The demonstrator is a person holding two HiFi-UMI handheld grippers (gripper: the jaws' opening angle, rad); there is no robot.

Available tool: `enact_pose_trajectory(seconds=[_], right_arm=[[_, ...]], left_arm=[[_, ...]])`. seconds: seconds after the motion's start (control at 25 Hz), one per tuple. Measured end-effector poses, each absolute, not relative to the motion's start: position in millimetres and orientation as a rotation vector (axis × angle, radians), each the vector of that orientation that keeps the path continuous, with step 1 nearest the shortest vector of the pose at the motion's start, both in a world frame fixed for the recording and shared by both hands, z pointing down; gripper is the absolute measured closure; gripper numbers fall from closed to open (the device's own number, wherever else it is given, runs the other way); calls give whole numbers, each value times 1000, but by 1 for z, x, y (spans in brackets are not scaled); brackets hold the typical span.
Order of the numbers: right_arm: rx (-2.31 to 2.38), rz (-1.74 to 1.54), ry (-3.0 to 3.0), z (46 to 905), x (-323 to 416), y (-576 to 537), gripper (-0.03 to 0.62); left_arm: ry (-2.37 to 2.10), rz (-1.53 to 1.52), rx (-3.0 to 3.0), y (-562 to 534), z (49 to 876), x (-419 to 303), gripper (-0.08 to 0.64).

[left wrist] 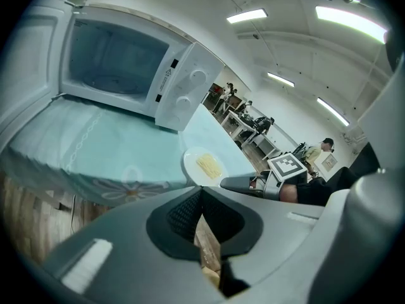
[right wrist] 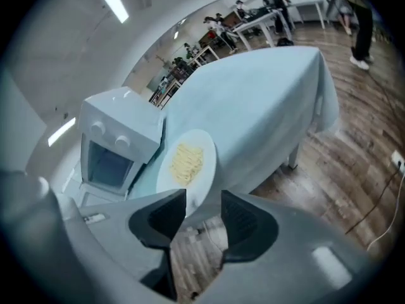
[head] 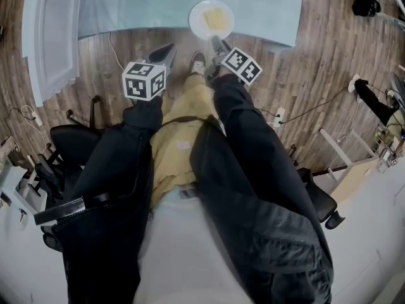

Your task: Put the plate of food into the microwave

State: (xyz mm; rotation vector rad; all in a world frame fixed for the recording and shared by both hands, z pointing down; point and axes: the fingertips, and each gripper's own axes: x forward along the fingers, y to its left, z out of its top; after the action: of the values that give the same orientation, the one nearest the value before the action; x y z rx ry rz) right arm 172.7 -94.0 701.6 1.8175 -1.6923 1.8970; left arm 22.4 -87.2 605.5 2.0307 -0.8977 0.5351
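Note:
A white plate (head: 211, 19) with yellow food sits at the near edge of the table (head: 266, 11), which is covered in light blue cloth. In the right gripper view the plate (right wrist: 186, 162) lies just ahead of my right gripper (right wrist: 204, 199), whose jaws stand open with the plate's near rim at the gap and no pad pressing on it. The white microwave (left wrist: 120, 65) stands on the table with its door open and its cavity empty. My left gripper (left wrist: 201, 198) is shut on nothing, held below the table edge, left of the plate (left wrist: 204, 165). Both grippers show in the head view, left (head: 168, 49) and right (head: 217, 42).
The microwave's open door (head: 54, 40) hangs over the table's left end. Black office chairs (head: 69, 141) stand on the wood floor at the left, and a power strip (head: 276, 116) with cables lies at the right. People and desks are far behind the table.

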Motion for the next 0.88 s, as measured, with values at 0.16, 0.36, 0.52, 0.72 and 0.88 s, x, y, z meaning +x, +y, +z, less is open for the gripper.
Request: enact_pose_trajectory(seconds=[0.16, 0.36, 0.52, 0.72, 0.88], right_arm=[[1798, 2120, -1721, 709, 163, -103, 444], [1788, 2263, -1738, 708, 158, -105, 519], [1790, 2395, -1774, 702, 159, -105, 553], [1791, 2439, -1886, 687, 156, -109, 581], [1753, 2435, -1931, 677, 149, -108, 583]], left_arm=[[-898, 542, 2012, -86, 612, 15, 560], [-898, 541, 2005, -87, 612, 10, 560], [-902, 532, 2007, -92, 610, 7, 561], [-912, 512, 2001, -96, 611, -1, 560], [-931, 491, 1992, -97, 608, -12, 561]])
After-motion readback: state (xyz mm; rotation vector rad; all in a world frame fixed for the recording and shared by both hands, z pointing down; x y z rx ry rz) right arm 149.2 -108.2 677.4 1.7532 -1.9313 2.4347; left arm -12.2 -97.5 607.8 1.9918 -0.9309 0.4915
